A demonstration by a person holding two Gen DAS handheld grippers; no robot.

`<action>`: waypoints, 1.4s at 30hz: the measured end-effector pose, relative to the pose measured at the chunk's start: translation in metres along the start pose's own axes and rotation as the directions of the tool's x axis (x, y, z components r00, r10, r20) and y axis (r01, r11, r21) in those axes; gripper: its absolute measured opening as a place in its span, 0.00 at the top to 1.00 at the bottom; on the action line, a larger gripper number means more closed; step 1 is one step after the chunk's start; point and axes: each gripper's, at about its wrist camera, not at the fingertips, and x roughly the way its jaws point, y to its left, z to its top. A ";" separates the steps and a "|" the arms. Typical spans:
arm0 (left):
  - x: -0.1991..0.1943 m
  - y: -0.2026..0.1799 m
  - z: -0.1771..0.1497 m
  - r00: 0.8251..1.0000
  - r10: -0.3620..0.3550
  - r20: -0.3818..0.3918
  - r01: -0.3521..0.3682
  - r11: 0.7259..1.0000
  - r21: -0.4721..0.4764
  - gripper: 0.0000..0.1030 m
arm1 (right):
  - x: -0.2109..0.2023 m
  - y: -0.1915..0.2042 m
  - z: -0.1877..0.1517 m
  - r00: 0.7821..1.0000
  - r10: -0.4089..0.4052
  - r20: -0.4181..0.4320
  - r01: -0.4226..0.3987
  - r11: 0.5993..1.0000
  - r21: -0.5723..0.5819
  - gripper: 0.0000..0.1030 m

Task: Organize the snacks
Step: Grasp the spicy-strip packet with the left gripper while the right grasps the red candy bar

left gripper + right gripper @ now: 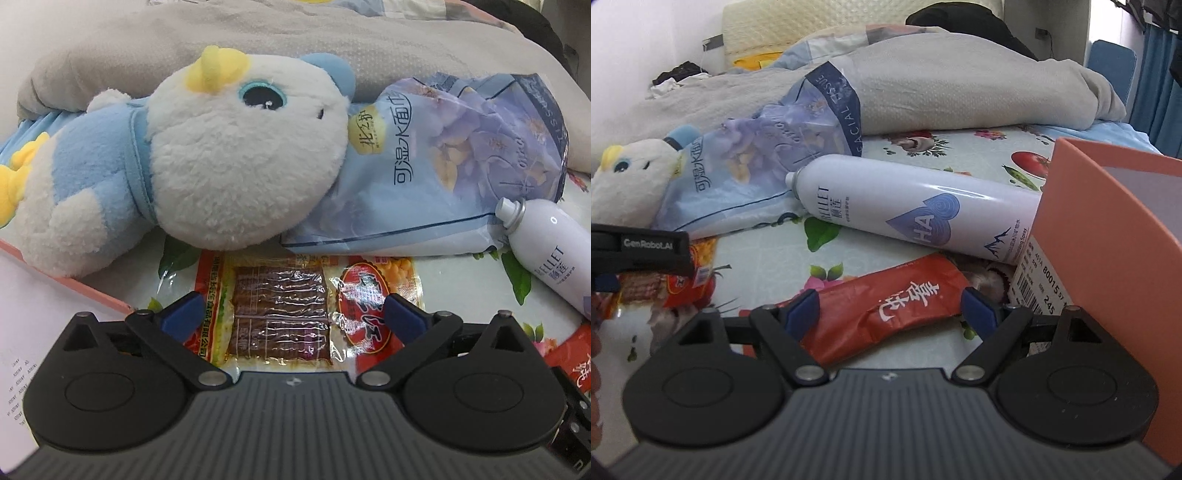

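Down on the bed's floral sheet [454,273], the left gripper [291,314] hung low with its blue-tipped fingers [184,314] spread wide, holding nothing. Between those fingers lay a yellow-and-red snack packet [284,314] with a clear window showing dark strips, flat on the sheet and reaching back under the gripper body; whether the fingertips touched it could not be told. Just beyond the fingers rested a blue-and-white plush toy [207,155], its head lying over the far edge of the packet, and to the right of the toy sat a pale blue tissue pack [443,166] with a white spray can [546,251] lying beside it. The right gripper [890,310] was likewise wide open and empty, with a red snack pouch [886,306] lying askew between its fingers [803,312], one end running under the left one. Beyond the pouch the spray can [923,210] lay on its side, its base against an orange box [1108,236] standing to the right of the fingers. Far left in the right wrist view, the left gripper [639,251] showed above the first packet [683,288].
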 end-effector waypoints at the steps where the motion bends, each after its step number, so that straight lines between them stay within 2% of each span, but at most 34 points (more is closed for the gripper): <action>1: 0.000 0.000 0.000 1.000 -0.003 -0.002 0.003 1.000 0.000 0.00 | 0.002 -0.001 0.000 1.000 0.009 -0.011 -0.009 1.000 0.008 0.14; 4: -0.001 0.000 -0.001 1.000 -0.010 -0.002 0.010 1.000 0.023 0.00 | 0.008 -0.010 0.000 0.996 0.082 -0.046 -0.078 0.993 0.086 0.14; 7: -0.001 0.002 -0.006 1.000 -0.025 0.015 0.024 0.998 0.058 0.01 | 0.009 -0.010 0.001 0.994 0.095 -0.055 -0.091 0.993 0.078 0.12; 9: -0.002 0.002 -0.007 1.000 -0.029 0.013 0.028 0.998 0.057 0.06 | 0.008 -0.009 0.001 0.993 0.103 -0.057 -0.099 0.993 0.070 0.14; 11: -0.005 0.002 -0.006 0.999 -0.028 0.017 0.027 0.998 0.050 0.16 | 0.006 -0.006 0.003 0.989 0.133 -0.058 -0.129 0.990 0.059 0.31; 15: -0.016 0.004 -0.011 0.999 -0.030 0.032 0.028 0.998 0.057 0.35 | 0.001 0.002 0.004 0.988 0.143 -0.060 -0.142 0.990 0.028 0.49; 17: -0.019 0.006 -0.012 0.999 -0.040 0.032 0.038 0.997 0.060 0.40 | -0.003 0.003 0.003 0.987 0.148 -0.061 -0.147 0.989 0.027 0.64; 23: -0.031 0.015 -0.024 0.997 -0.072 0.029 0.069 0.994 0.083 0.44 | -0.014 0.000 -0.002 0.982 0.175 -0.066 -0.173 0.984 0.031 0.69; 34: -0.065 0.009 -0.061 0.992 -0.124 0.010 0.122 0.983 0.139 0.45 | -0.059 -0.008 -0.023 0.975 0.206 -0.081 -0.207 0.978 -0.002 0.74; 42: -0.102 0.017 -0.098 0.984 -0.179 -0.006 0.179 0.980 0.082 0.45 | -0.103 -0.014 -0.046 0.964 0.243 -0.106 -0.248 0.968 -0.029 0.76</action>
